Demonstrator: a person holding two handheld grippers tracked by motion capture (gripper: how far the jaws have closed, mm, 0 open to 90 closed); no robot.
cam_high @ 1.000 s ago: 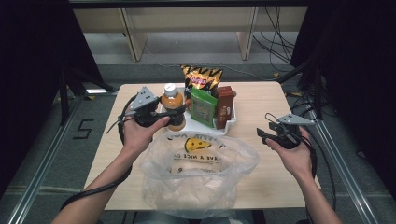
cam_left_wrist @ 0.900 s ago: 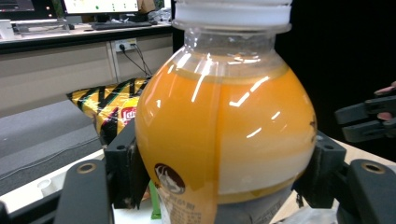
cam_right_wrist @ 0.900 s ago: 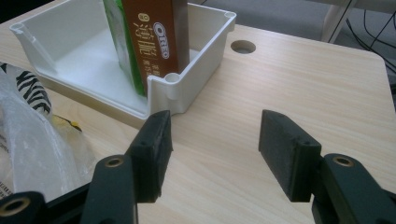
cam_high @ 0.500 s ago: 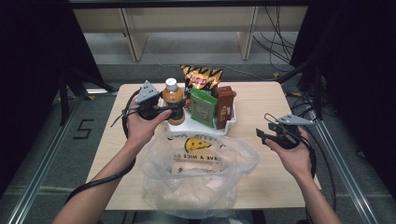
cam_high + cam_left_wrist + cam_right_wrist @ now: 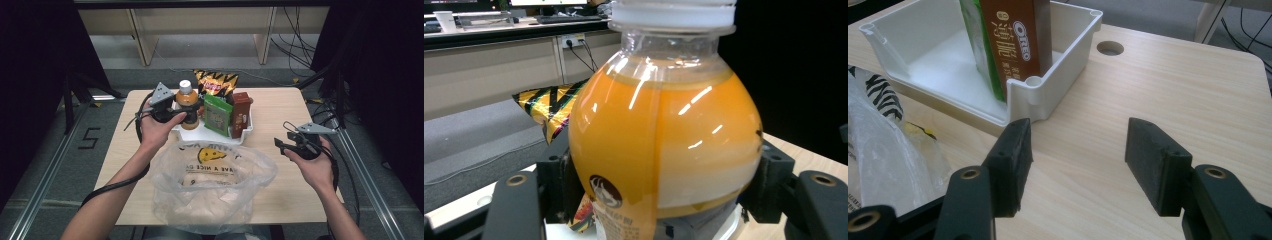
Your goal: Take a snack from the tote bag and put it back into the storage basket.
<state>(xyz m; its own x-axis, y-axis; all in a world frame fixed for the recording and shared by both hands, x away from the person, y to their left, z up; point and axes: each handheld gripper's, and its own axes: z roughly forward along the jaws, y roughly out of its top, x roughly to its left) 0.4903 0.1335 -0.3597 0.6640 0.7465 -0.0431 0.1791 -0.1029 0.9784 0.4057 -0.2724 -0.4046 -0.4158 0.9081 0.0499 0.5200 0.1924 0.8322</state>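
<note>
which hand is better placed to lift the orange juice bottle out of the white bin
Left. The left gripper already has its jaws on either side of the orange juice bottle in the white bin. The right gripper sits open over bare table, apart from the bin.

"OREO" on brown box (image 5: 1015,40) in white tray (image 5: 1058,65); floor marking "5" (image 5: 91,138) left of the worktop (image 5: 280,107).

Left tongs (image 5: 186,116) clamped with the forearm stretched forward; right tongs (image 5: 281,146) gape, hand held low
</note>
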